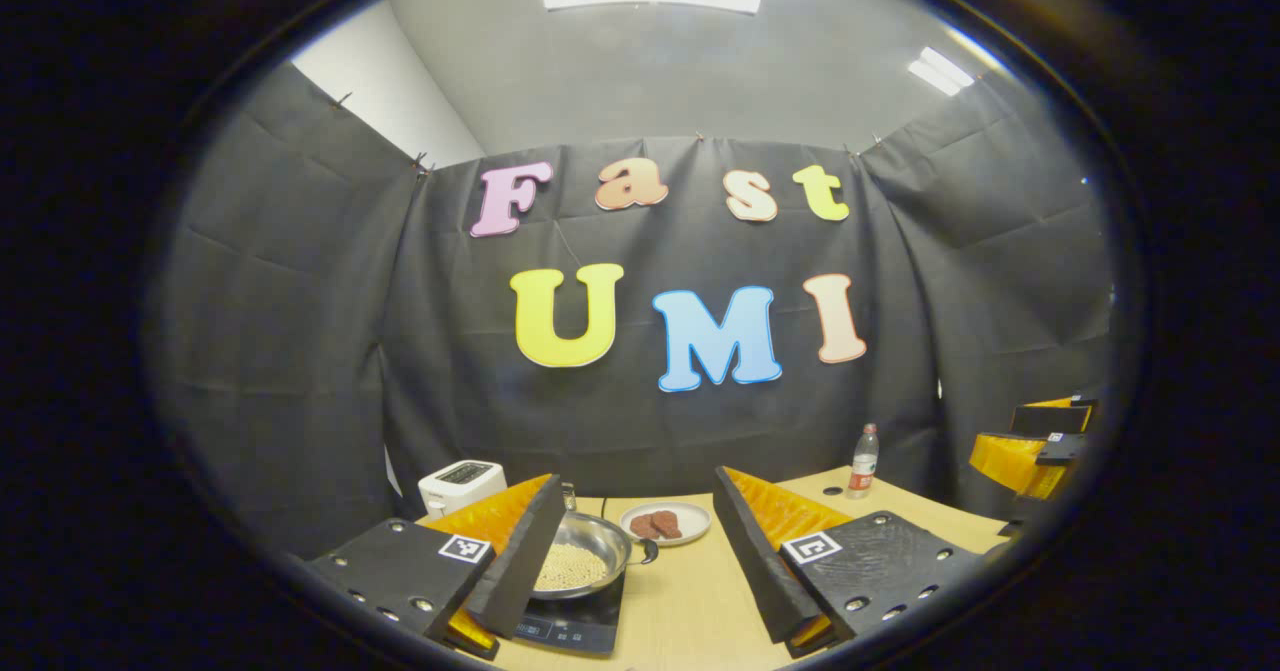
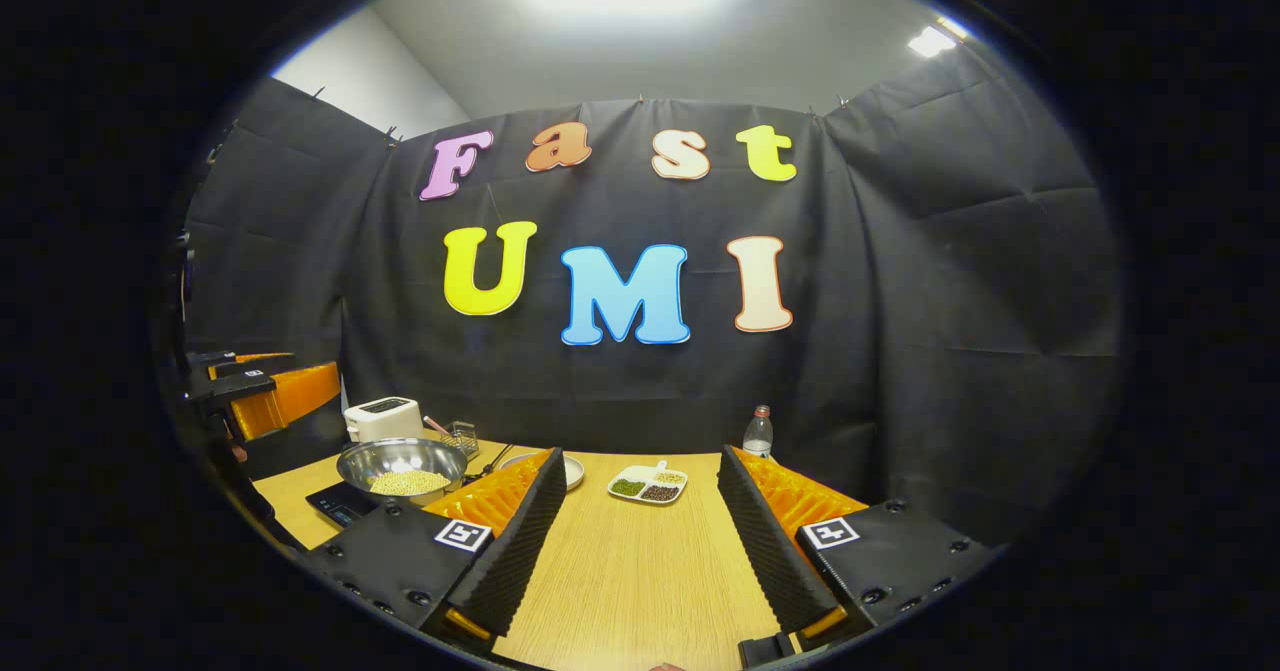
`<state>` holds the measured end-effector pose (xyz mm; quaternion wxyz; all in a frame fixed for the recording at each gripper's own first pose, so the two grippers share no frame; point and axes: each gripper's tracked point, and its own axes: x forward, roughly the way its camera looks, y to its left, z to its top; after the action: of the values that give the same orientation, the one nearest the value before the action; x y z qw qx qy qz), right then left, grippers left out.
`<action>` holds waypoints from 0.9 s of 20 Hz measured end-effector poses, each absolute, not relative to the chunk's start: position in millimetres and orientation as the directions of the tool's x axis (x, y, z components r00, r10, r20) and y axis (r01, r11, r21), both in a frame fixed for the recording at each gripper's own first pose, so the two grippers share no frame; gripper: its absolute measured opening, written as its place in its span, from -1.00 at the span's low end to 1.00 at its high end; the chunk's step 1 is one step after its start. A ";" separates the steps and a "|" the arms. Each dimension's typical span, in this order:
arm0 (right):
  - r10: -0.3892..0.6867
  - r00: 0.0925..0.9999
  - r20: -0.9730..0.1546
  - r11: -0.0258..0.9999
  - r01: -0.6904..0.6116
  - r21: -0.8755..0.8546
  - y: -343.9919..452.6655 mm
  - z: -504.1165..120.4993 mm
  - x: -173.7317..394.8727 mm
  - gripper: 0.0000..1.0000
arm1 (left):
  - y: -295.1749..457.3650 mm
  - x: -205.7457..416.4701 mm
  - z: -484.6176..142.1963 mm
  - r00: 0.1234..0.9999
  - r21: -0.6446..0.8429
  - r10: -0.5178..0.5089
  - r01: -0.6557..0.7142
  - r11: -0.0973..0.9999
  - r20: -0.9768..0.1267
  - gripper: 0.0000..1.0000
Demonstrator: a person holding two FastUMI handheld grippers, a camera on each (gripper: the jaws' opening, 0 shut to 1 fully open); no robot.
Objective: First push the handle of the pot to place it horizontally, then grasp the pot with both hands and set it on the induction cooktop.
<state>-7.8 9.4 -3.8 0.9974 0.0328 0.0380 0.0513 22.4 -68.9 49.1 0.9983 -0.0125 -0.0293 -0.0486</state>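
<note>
left gripper (image 1: 635, 561): jaws spread wide, nothing between the fingers, held above the near edge of the table, apart from everything on it
right gripper (image 2: 633, 536): jaws spread wide too, holding nothing, bare table top showing between the fingers
right gripper from the left gripper view: seen off at the right edge, well apart from the pot
left gripper from the right gripper view: seen off at the left edge, beside the pot and cooktop, touching neither as far as I can tell
pot (image 1: 585, 554): shiny metal pan, sitting on the induction cooktop (image 1: 575, 626), upright, partly hidden behind the left gripper's left finger
pot contents: pale yellow beans covering the bottom
pot handles: one short dark handle sticks out on the right side of the pot in the left gripper view, another small one at the far rim
pot in right gripper view (image 2: 402, 466): at left, on the dark cooktop (image 2: 335, 503), just behind the right gripper's left finger
table (image 2: 640, 571): light wood top
toaster (image 1: 460, 483): white, back left, behind the pot
plate (image 1: 666, 523): round, white, brown pieces on it, just right of the pot, not touching
divided dish (image 2: 648, 484): small white tray, compartments with green, dark and pale beans, mid table
bottle (image 1: 863, 461): clear, red cap, back right near the cloth wall
small rack (image 2: 458, 437): by the toaster, too small to tell what it is
</note>
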 end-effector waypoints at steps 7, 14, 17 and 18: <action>0.063 0.996 -0.066 0.995 -0.058 0.076 14.6 -0.1 -25.2 0.94 | -52.6 -1.0 48.7 0.990 -0.006 -0.126 0.126 0.992 0.061 0.77; 0.054 0.998 -0.041 0.997 -0.051 0.055 23.2 10.3 -34.2 0.94 | -30.4 -4.8 47.2 0.990 -0.001 -0.124 0.124 0.992 0.074 0.76; 0.048 0.998 -0.033 0.998 -0.046 0.048 23.2 11.0 -34.5 0.94 | -24.9 -7.0 46.6 0.990 -0.006 -0.120 0.121 0.993 0.071 0.76; 0.047 0.998 -0.033 0.998 -0.046 0.045 24.2 9.9 -34.7 0.94 | -23.2 -7.4 46.3 0.990 -0.008 -0.120 0.121 0.993 0.072 0.76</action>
<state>-34.7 24.2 9.9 0.9993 0.0221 0.0172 0.0233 -7.4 -23.2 46.3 0.9975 -0.0060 -0.0356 -0.0603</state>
